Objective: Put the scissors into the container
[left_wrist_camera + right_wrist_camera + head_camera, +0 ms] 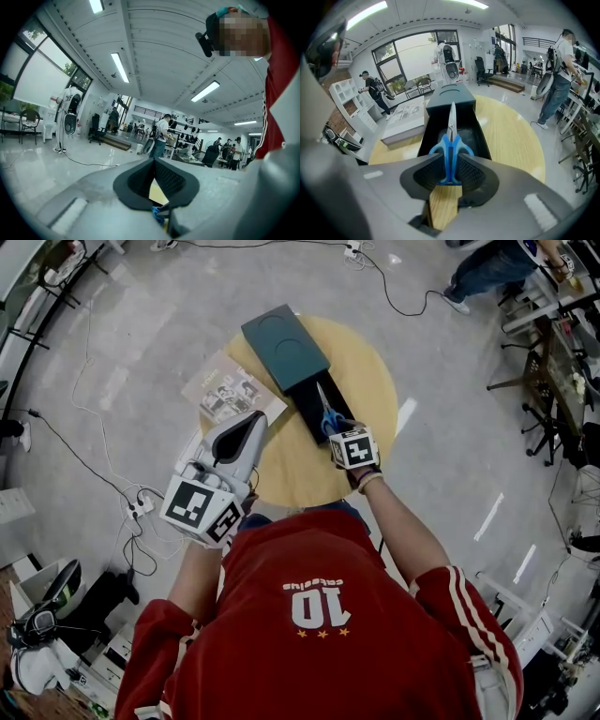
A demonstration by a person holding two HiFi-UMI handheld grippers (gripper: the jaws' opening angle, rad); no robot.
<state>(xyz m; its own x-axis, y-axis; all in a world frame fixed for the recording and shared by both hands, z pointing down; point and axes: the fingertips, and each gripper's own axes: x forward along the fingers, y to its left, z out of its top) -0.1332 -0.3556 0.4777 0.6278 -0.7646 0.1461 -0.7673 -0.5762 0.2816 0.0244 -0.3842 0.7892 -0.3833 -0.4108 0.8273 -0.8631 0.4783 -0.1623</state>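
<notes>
Blue-handled scissors (325, 414) (451, 140) point away from me over the long black container (305, 395) (425, 137), blades above its open inside. My right gripper (340, 430) (451, 171) is at the container's near end. Its pads lie against the handle ends, so it is shut on the scissors. A dark green cover (284, 345) sits over the container's far end. My left gripper (246, 425) (153, 161) hovers at the table's left edge, raised and tilted up, jaws together with nothing between them.
The round wooden table (375, 371) carries a printed booklet (230, 390) (405, 123) left of the container. Cables run across the grey floor (112, 381). Other people stand farther back in the room, among desks and chairs.
</notes>
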